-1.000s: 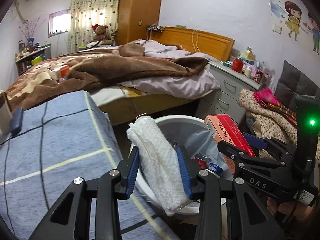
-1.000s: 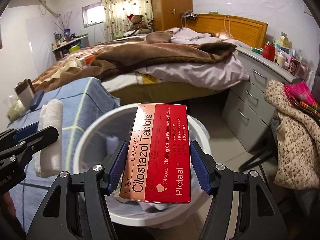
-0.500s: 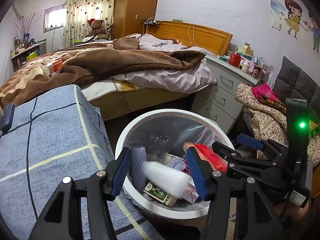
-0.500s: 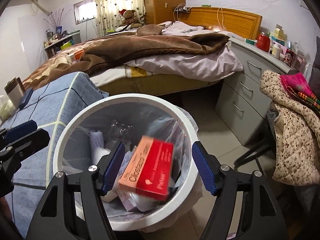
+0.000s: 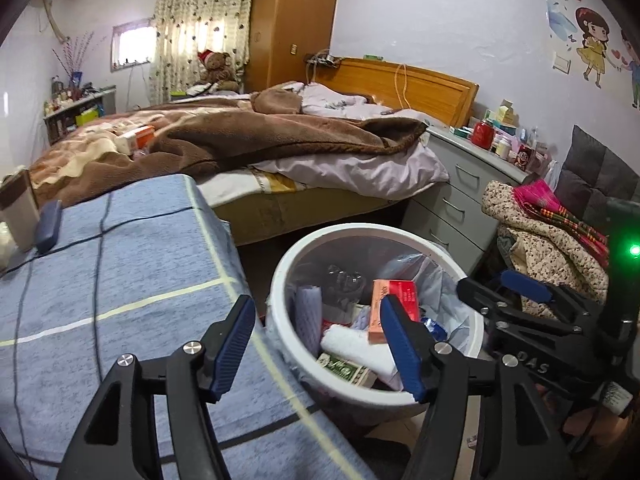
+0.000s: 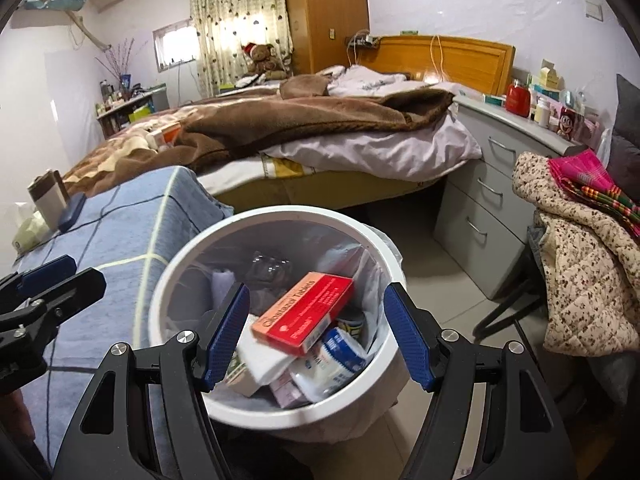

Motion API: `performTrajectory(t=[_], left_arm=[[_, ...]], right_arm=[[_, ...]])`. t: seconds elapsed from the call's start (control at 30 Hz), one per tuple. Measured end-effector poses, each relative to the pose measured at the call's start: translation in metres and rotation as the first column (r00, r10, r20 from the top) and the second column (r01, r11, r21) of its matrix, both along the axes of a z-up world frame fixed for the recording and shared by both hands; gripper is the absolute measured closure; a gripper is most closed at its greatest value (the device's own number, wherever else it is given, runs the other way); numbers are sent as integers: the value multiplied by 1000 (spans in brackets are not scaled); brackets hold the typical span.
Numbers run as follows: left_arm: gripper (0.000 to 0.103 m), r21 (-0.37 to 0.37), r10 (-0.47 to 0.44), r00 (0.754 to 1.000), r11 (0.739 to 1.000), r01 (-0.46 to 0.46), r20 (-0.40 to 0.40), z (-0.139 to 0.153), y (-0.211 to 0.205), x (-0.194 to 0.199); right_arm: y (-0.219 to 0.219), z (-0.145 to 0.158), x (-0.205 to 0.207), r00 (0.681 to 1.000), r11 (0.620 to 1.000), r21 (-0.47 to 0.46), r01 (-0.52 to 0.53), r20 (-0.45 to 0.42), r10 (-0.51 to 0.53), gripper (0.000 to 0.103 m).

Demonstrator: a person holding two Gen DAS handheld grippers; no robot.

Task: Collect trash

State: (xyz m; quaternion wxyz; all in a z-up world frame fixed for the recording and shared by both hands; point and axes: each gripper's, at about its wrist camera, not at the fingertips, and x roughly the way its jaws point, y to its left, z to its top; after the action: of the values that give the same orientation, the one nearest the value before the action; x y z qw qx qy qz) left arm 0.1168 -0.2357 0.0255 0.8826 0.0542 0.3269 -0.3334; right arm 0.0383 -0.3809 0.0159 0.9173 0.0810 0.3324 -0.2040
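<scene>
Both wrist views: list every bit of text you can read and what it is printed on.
"Cilostazol Tablets": red box in the bin.
"DAS": right gripper body, left wrist view.
Smaller print on the red box, the blue-and-white container, the green-printed box and dresser items: too small or blurred.

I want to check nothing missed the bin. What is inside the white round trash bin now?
In the white round trash bin: a red tablet box on top, a white foam roll, a blue-and-white container, a clear bottle. Lower layers are covered.
</scene>
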Motion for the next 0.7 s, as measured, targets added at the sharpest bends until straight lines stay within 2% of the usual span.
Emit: performTrajectory(t=[0.1,0.17,0.43,0.7], left_arm=[[34,-18,15,1000,1000,-15,8,2,13,-9],[28,-17,33,999,999,-33,22,3,20,-15],[27,-19,96,989,995,-95,109,7,46,-46],[18,-64,148,971,988,-138,189,12,68,-74]], right_arm=[[10,3,-6,1000,1000,-13,-8,19,8,32],[18,5,-14,999,1000,-20,-8,37,9,32],[39,4,-38,994,1000,-13,-24,103,25,32],[61,9,-62,986,997,-76,-23,161,35,32]])
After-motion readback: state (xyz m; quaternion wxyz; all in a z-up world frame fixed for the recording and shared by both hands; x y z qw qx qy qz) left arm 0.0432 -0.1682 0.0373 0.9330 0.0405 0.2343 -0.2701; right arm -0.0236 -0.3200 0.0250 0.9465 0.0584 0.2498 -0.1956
